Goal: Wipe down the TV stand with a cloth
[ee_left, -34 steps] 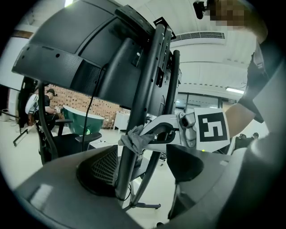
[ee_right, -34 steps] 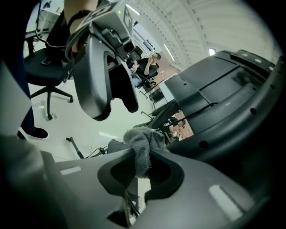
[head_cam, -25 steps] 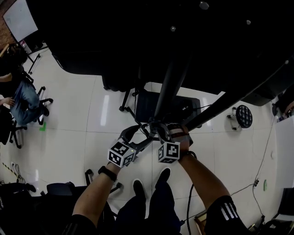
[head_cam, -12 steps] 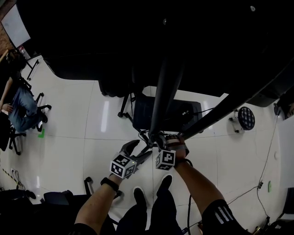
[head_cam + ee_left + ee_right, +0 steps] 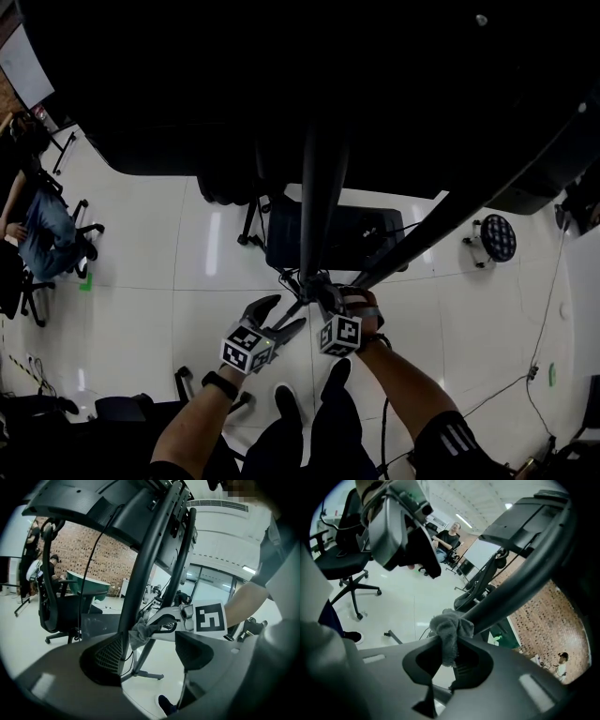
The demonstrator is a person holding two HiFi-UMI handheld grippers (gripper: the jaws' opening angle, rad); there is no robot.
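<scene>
Wiping is under way: the right tongs are clamped on the grey cloth, which sits pressed against a slanted black strut of the stand. The left tongs gape wide and empty just beside that strut (gripping nothing). Next, I judge, the cloth must slide along the strut — firm, even contact, no snagging on the cables nearby.

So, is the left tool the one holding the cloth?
No, the cloth sits pinched in the right tool, touching the pole; the left tool is open.
</scene>
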